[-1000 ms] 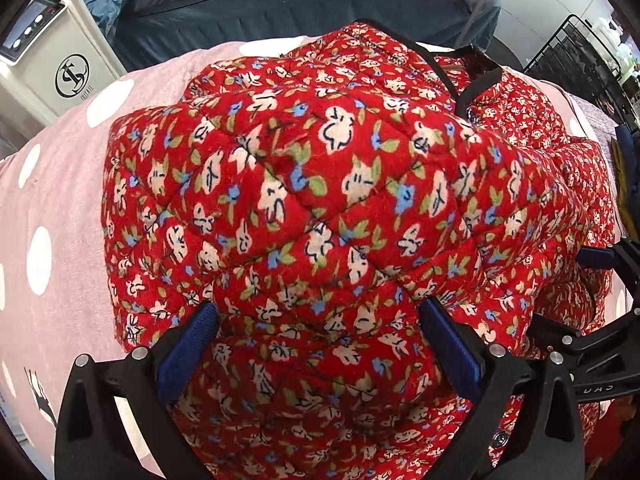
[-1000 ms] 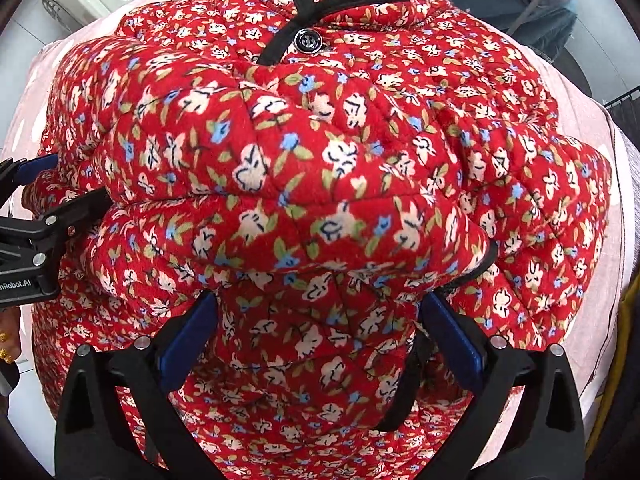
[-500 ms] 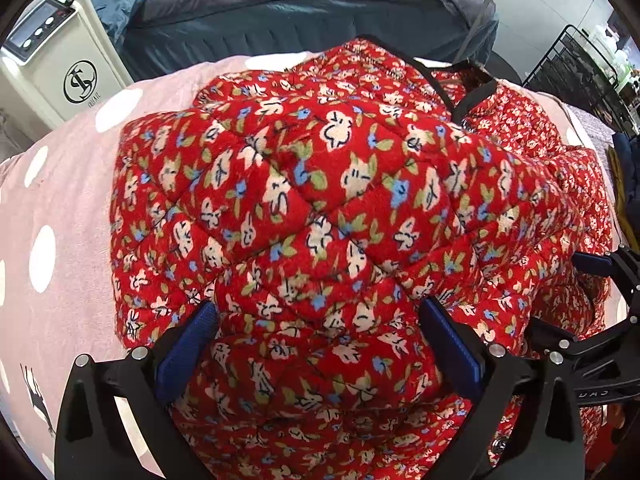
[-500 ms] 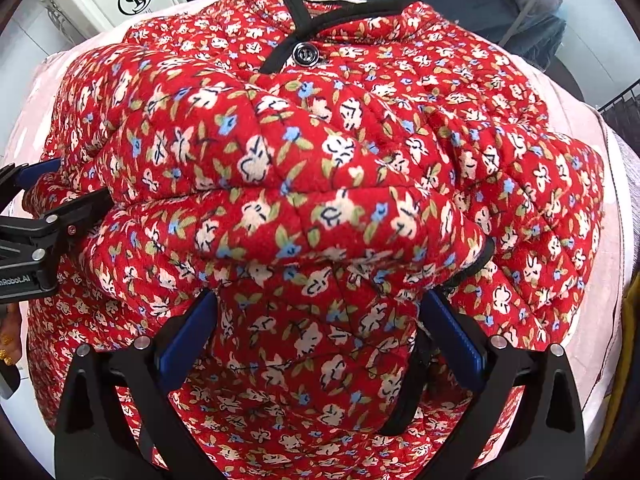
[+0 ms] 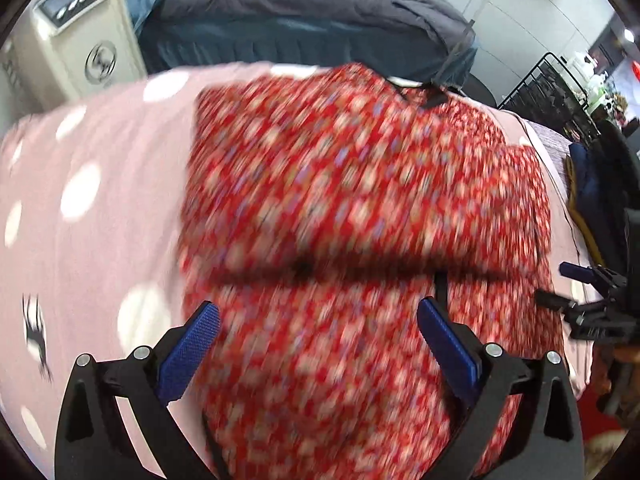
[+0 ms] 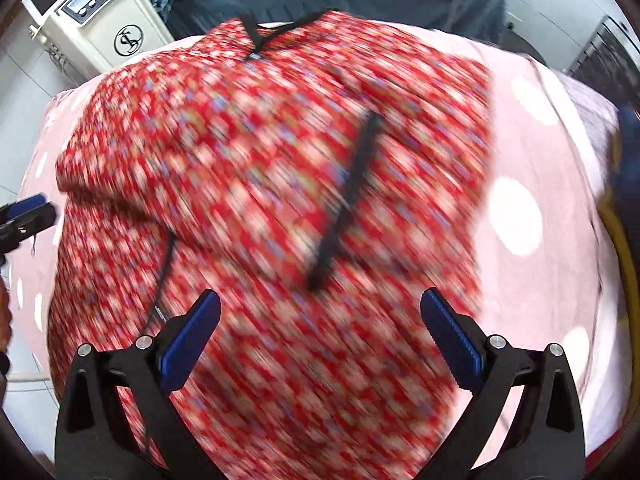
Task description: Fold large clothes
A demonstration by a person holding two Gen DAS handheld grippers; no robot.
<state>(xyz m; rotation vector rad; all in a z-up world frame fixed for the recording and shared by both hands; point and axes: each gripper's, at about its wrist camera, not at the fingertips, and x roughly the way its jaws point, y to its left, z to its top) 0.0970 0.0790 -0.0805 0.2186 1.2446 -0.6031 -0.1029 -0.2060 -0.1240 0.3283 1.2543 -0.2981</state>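
Bare pink spotted cover (image 5: 80, 216) left of jacket (image 5: 360, 208) — cream machine (image 5: 76, 52) behind.

Jacket (image 5: 360, 208) on bedspread (image 5: 100, 220) — machine (image 5: 76, 52) behind

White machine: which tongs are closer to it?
Left. The left tongs are over the jacket's left edge, on the machine's side; the right tongs are further right, over the jacket.
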